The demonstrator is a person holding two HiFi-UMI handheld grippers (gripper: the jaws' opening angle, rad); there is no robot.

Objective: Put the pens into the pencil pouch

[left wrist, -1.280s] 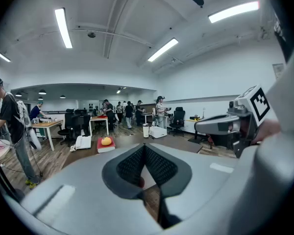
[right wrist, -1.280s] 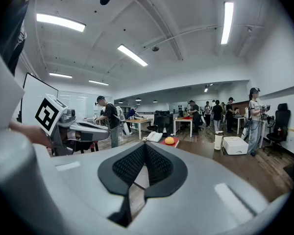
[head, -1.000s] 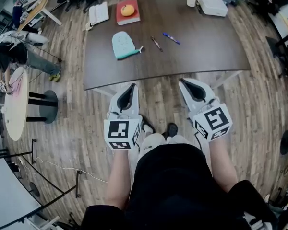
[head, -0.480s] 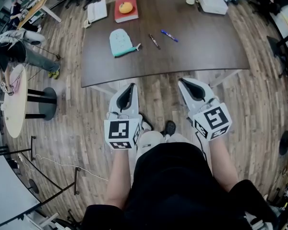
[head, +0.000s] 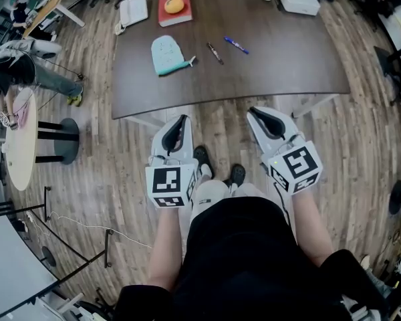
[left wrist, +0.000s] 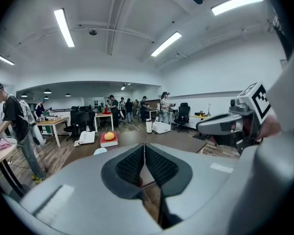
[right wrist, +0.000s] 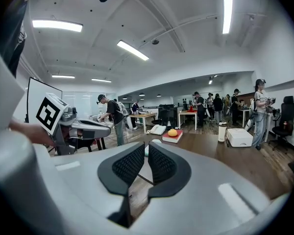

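Standing short of the dark table [head: 287,59], the person holds both tools low in front of the body, well apart from everything on the tabletop. The left gripper [head: 183,120] has its jaws pressed together with nothing between them, and the right gripper [head: 253,112] shows only a thin slit between its pads and carries nothing. The pale teal pencil pouch [head: 167,53] lies left of centre on the table. The dark pen [head: 215,53] lies just to its right and the blue pen [head: 236,45] a little beyond, neither touching the pouch. No pen is in the pouch, so the step in hand is likely the approach. To do it well, step close enough that both tools reach comfortably and spread the jaws before coming down. Then let the left one steady the pouch mouth while the right takes a pen across its barrel near the middle. Whether the zip is open cannot be told.
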